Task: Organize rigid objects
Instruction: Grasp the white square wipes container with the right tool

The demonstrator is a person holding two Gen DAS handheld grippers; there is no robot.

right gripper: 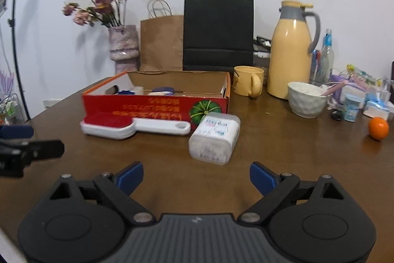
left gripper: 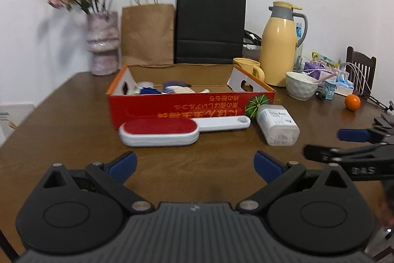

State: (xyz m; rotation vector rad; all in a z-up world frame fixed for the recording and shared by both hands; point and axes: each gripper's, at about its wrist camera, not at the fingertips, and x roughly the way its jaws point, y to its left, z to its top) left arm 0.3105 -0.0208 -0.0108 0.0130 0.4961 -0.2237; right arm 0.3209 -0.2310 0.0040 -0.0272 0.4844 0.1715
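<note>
Brown table [left gripper: 61, 120]; left tool [left gripper: 194, 164], right tool [right gripper: 195, 176] wide open, holding nothing.

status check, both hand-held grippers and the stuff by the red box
Left hand-held gripper open, empty. Right hand-held gripper open, empty. Lint brush and swab box on table before red box. Path clear.

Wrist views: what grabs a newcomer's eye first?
The open red cardboard box with the pumpkin print sits mid-table, already holding small items. In front of it lie a white lint brush with a red pad and a clear plastic cotton-swab box. Behind stands a tall yellow thermos jug.
</note>
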